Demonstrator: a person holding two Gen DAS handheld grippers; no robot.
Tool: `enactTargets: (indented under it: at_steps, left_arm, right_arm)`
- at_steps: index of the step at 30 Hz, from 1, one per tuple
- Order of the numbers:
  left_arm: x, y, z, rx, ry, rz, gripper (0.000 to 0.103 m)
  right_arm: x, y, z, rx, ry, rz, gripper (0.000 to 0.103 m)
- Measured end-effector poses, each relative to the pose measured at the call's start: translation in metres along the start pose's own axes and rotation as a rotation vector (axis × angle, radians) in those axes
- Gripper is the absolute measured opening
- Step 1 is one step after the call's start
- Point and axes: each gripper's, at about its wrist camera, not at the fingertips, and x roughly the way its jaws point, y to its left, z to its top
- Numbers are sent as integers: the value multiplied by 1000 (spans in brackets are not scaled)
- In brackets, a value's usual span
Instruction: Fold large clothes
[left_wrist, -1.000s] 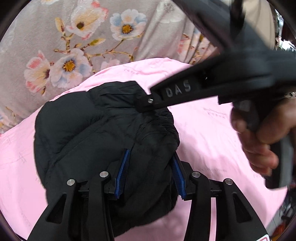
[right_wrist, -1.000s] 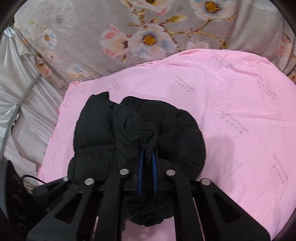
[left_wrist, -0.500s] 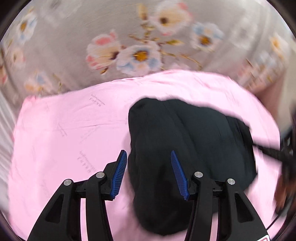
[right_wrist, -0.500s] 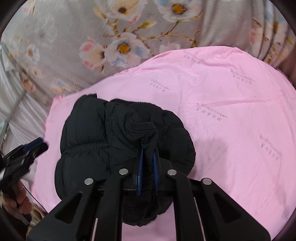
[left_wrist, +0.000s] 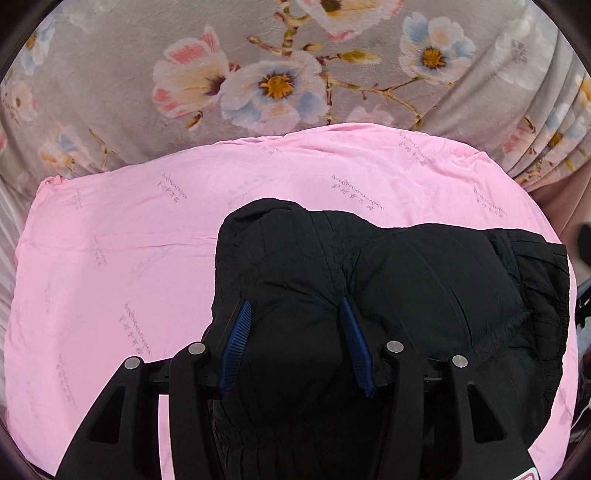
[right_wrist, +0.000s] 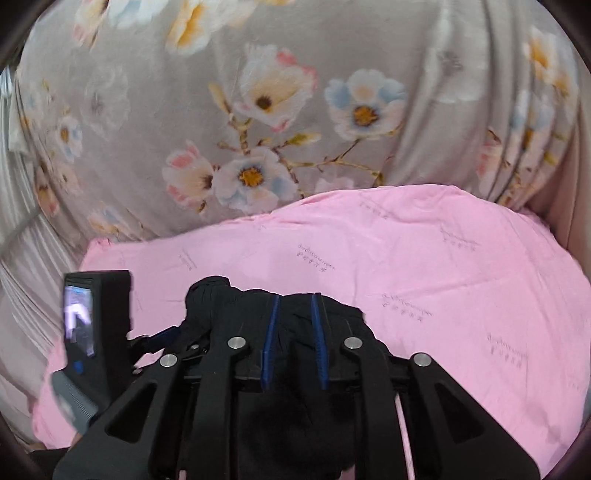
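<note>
- We see one black puffy jacket (left_wrist: 388, 288), quilted and bunched in rounded folds, lying on the pink sheet (left_wrist: 122, 258) directly under and ahead of both tools.
- Our left gripper (left_wrist: 295, 314) stands with fingers apart, padding bulging between them; whether they press it, we cannot tell.
- Our right gripper (right_wrist: 293, 306) has its fingers slightly apart over the jacket's edge.
- Only the right view shows the left tool's screen unit (right_wrist: 92, 325), to its left.
- One floral curtain (left_wrist: 258, 74) hangs beyond.
</note>
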Motion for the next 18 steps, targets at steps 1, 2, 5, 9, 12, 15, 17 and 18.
enactTargets:
  at_steps: [1,2,5,9,12,15,17,18]
  left_arm:
    - [-1,2,2,-12,3,-6,48]
    - [-3,8,9,-38,4,-14,48]
    - [0,20,25,-97,7,-40,48]
    - [23,15,24,-96,41,-22,50]
    - [36,1,10,-56,23,13,51]
    - [44,-9,3,-23,0,53,52]
    - [52,-10,1,-23,0,55,53]
    - [56,-9,0,-27,-1,54,54]
  right_arm:
    - [21,2,1,-1,35,-15,17]
    - [41,1,-2,6,69,-31,17]
    - [79,-2,-22,3,143,-66,17]
    - [85,-2,-58,23,165,-79,17]
    - [90,-9,-74,66,180,-92,17]
    - [100,-16,-85,82,191,-103,17]
    - [106,-19,-89,87,196,-109,17]
    - [109,-20,-91,95,198,-109,17]
